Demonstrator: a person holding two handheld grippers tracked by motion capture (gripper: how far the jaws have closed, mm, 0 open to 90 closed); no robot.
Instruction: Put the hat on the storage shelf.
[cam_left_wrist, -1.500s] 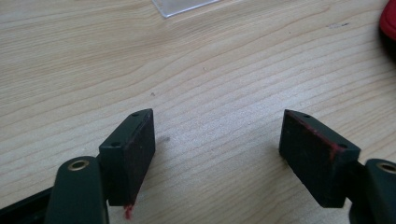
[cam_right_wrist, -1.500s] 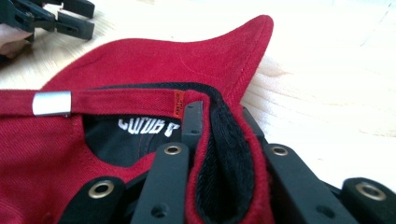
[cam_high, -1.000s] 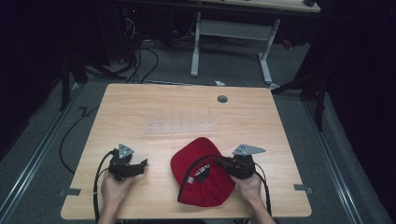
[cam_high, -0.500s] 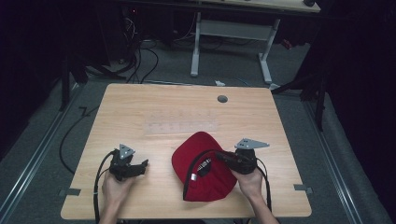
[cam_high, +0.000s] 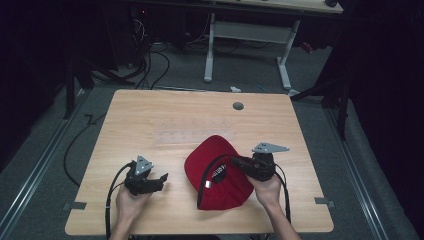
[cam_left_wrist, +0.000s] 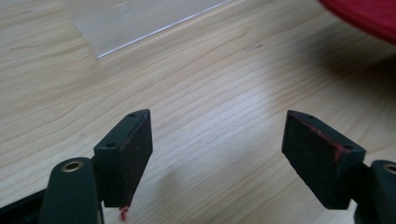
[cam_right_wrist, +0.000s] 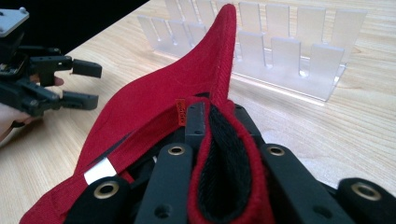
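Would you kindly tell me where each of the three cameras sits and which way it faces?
High view: above the person's side, looking forward and down on the table; forearms, left gripper, right gripper.
Left gripper view: on the left gripper, facing bare tabletop between open jaws.
Right gripper view: on the right gripper, looking along jaws shut on the red cap toward a clear plastic rack.
Shared: the cap's edge appears in all three.

The right gripper's (cam_right_wrist: 224, 154) pads are hidden by the folded cap (cam_right_wrist: 154, 112) rim. The cap is cut off at the left gripper view's corner, and the label (cam_high: 218, 172) print is too small to read.
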